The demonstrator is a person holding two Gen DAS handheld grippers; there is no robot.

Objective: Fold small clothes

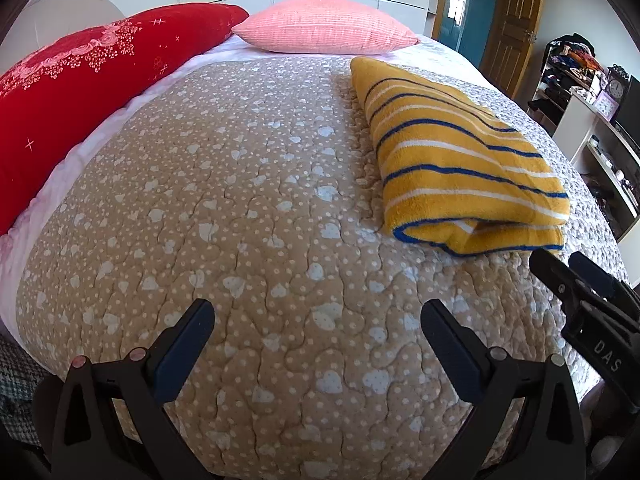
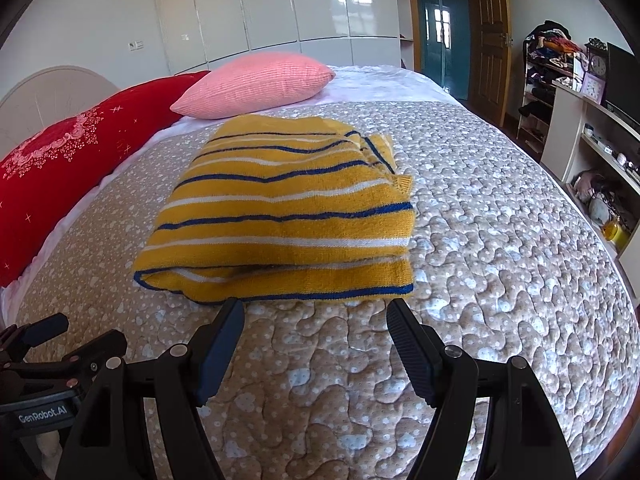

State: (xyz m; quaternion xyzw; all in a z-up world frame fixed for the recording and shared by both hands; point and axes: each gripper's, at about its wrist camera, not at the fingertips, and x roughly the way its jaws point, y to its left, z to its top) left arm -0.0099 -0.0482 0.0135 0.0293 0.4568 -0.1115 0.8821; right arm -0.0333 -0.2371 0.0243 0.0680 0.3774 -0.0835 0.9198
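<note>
While left view clips it, folded striped sweater (image 2: 288,216) whole in right view, collar visible

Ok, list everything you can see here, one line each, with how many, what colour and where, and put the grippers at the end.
Folded striped garment: one, yellow with blue and white stripes, lying on the quilt.
Quilt: one, beige with white hearts and dots, covering the bed.
Pink pillow: one, at the head of the bed.
Red pillow: one, red with pink flowers, beside the pink one.
Wardrobe: one, glossy white, behind the bed.
Door: one, brown wood, far right.
Clocks: two, on the white shelf unit at the right.
Left gripper: black, jaws open above the quilt.
Right gripper: black, jaws open before the garment.
</note>
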